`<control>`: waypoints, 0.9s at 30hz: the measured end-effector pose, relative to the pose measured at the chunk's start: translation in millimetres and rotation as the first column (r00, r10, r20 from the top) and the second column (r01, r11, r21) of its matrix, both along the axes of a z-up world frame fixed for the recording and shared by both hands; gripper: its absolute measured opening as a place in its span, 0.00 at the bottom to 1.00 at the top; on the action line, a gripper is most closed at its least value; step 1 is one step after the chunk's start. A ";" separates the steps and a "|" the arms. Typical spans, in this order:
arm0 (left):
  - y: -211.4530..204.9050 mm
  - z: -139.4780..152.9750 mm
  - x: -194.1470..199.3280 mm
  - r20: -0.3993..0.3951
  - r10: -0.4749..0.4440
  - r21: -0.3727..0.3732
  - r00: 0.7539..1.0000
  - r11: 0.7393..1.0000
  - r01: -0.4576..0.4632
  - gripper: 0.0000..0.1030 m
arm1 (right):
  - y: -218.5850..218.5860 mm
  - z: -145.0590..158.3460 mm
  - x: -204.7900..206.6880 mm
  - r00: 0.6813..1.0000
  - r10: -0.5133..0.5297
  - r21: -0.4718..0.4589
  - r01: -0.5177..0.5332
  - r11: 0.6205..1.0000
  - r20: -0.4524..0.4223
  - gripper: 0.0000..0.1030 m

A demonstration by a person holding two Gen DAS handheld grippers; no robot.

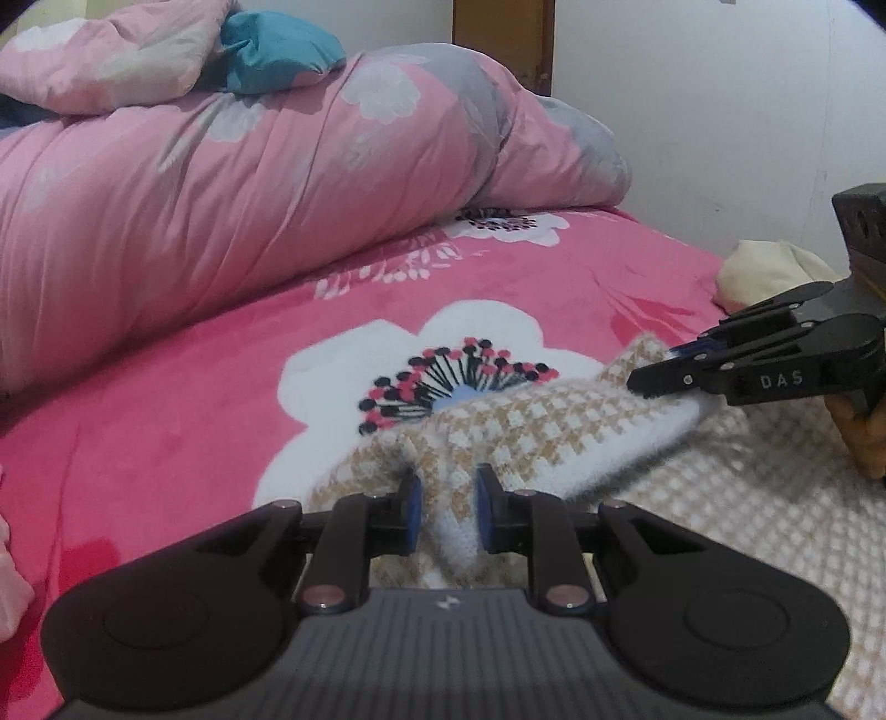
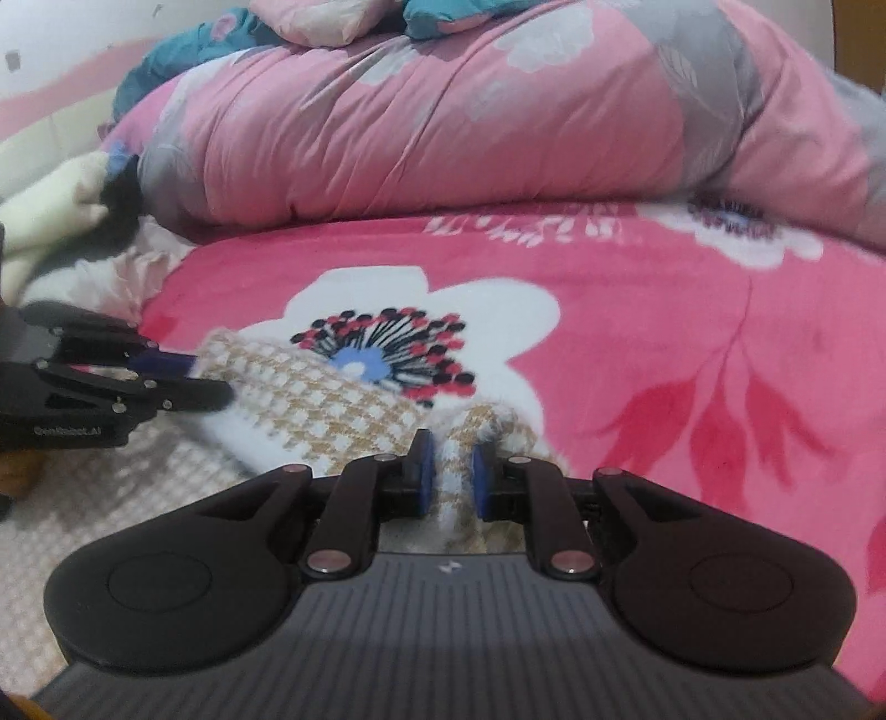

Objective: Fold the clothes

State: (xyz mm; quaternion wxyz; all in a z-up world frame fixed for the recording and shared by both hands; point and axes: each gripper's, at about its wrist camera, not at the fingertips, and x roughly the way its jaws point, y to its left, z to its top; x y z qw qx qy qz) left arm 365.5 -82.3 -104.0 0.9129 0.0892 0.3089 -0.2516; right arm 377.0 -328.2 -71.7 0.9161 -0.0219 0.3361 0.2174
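Between the blue pads of the left tongs [image 1: 447,512] there's a bunched-up fold of the tan-and-white houndstooth sweater [image 1: 531,426], pinched tight, and the right tongs [image 2: 451,479] are doing the same thing, squeezed onto another ridge of that knit. In the left wrist view the right tongs poke in from the right edge, tips on the sweater's far white hem; in the right wrist view the left tongs come in from the left edge and meet the same cloth at its left corner. So the sweater's top layer hangs stretched between the two grips, with its white fuzzy underside showing along the raised edge, and the rest of it spread flat on the near part of the bed. Under it is a hot-pink blanket [image 1: 194,387] with a big white flower print, whose dark stamens peek out just beyond the sweater. Farther back a rolled pink-and-grey floral duvet [image 1: 277,183] lies across the bed, with a teal pillow [image 1: 277,50] on top. A cream garment [image 1: 769,271] sits at the far right edge of the bed.
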 end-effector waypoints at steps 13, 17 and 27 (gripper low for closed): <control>6.0 -6.2 -16.6 -0.010 -0.022 0.008 1.000 1.000 0.022 0.23 | -12.0 25.2 -29.8 0.999 -0.053 -0.089 0.053 0.995 0.002 0.40; 15.1 -7.7 -10.2 -0.059 -0.003 -0.059 0.998 0.998 0.000 0.26 | -16.5 58.2 -51.0 0.990 -0.063 -0.038 0.069 0.997 0.127 0.37; 48.6 31.5 -40.0 0.012 0.157 -0.231 0.988 0.961 -0.150 0.40 | 25.4 -7.8 -28.3 0.998 0.066 -0.080 -0.066 0.995 -0.003 0.25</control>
